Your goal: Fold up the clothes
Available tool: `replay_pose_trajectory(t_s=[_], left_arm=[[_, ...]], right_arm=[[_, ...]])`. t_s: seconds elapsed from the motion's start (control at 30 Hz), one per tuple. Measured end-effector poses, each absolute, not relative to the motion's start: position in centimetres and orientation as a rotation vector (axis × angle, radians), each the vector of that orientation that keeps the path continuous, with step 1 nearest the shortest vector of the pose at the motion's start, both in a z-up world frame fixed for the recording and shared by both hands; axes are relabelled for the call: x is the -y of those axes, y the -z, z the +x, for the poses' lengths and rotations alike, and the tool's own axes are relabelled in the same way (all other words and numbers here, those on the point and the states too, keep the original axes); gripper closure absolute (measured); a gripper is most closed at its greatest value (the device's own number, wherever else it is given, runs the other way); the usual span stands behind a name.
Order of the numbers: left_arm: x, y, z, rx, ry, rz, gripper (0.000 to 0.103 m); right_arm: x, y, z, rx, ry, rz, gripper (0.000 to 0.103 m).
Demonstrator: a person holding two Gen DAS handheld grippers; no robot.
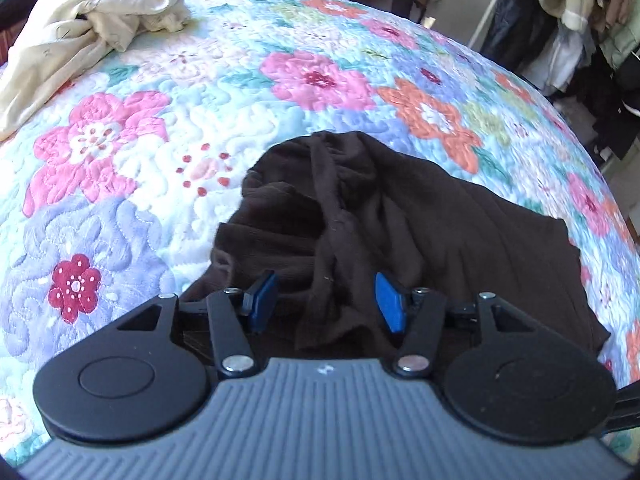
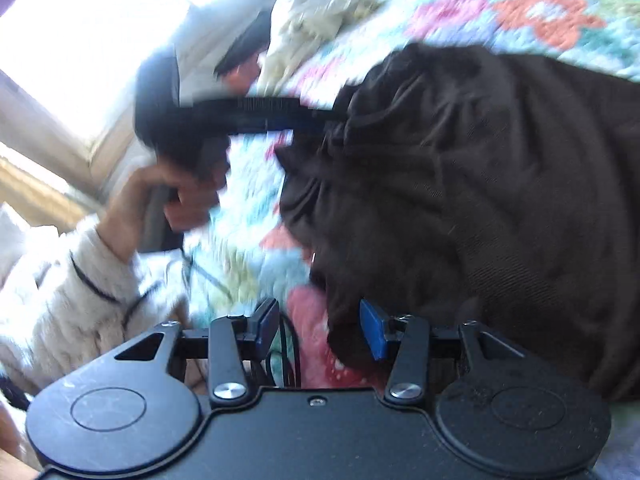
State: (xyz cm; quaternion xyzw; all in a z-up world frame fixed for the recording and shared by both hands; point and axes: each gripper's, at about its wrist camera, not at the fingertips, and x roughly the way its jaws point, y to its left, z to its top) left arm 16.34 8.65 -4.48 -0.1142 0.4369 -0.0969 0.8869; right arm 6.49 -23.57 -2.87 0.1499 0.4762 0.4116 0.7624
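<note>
A dark brown garment [image 1: 384, 216] lies crumpled on the floral quilt [image 1: 168, 128]. My left gripper [image 1: 326, 300] is open, its blue pads either side of a bunched fold at the garment's near edge. In the right wrist view the same garment [image 2: 480, 184] fills the right side. My right gripper [image 2: 320, 328] is open at the garment's lower edge, its right pad against the cloth. The left gripper [image 2: 304, 118] reaches in from the left to the garment's bunched top, held by a hand [image 2: 180, 196]. That view is blurred.
A cream garment [image 1: 80, 28] lies crumpled at the quilt's far left corner; it also shows in the right wrist view [image 2: 312, 28]. Clothes hang on a rack [image 1: 560, 20] beyond the bed at the right. A bright window [image 2: 80, 20] is at the left.
</note>
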Motion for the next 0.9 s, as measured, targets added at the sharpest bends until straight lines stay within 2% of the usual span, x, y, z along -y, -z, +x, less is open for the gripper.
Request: replay_pose_trajectory(t_s=[0.03, 0.1, 0.17, 0.23, 0.27, 0.3, 0.33, 0.4, 0.43, 0.47, 0.53, 0.67, 0.8, 0.9], left_arm=[[-8.7, 4.8, 16.6, -0.910, 0.210, -0.250, 0.049], [-8.6, 5.5, 17.2, -0.915, 0.231, -0.271, 0.037], [-8.1, 6.1, 17.7, -0.915, 0.232, -0.268, 0.032], [-7.2, 6.5, 17.8, -0.914, 0.225, -0.220, 0.032], [-6.7, 6.4, 17.7, -0.907, 0.217, -0.184, 0.043], [-6.3, 6.2, 17.4, -0.901, 0.220, -0.145, 0.083], [-5.9, 6.0, 17.2, -0.896, 0.226, -0.106, 0.095], [-5.8, 4.9, 16.4, -0.870, 0.223, -0.093, 0.096], [-6.0, 4.0, 15.9, -0.847, 0.222, -0.103, 0.096], [-6.4, 3.0, 15.4, -0.821, 0.226, -0.125, 0.096], [-7.7, 1.2, 14.2, -0.780, 0.238, -0.191, 0.096], [-10.2, 0.1, 12.6, -0.781, 0.230, -0.273, 0.096], [-12.3, 4.4, 13.7, -1.008, 0.164, -0.344, 0.096], [-12.2, 5.9, 13.8, -1.061, 0.171, -0.348, 0.096]], right_arm=[[24.6, 2.1, 6.4, -0.993, -0.855, 0.342, 0.051], [26.4, 0.8, 6.1, -0.905, -0.743, 0.329, 0.049], [27.2, 0.3, 5.9, -0.867, -0.638, 0.244, 0.045], [26.6, 1.1, 6.0, -0.885, -0.580, 0.117, 0.044], [26.1, 1.7, 6.1, -0.905, -0.564, 0.062, 0.043], [25.6, 2.5, 6.1, -0.933, -0.559, 0.010, 0.042], [24.9, 3.5, 6.1, -0.964, -0.558, -0.044, 0.041], [23.9, 5.3, 6.1, -1.009, -0.542, -0.146, 0.043], [23.7, 5.8, 6.0, -1.007, -0.528, -0.186, 0.052], [23.8, 5.9, 5.9, -0.995, -0.522, -0.200, 0.069], [25.0, 4.5, 5.8, -0.961, -0.546, -0.140, 0.081], [27.4, 2.0, 5.2, -0.920, -0.633, -0.005, 0.083], [28.0, 2.7, 4.5, -0.994, -0.661, -0.061, 0.084], [27.9, 3.4, 4.5, -1.045, -0.645, -0.118, 0.083]])
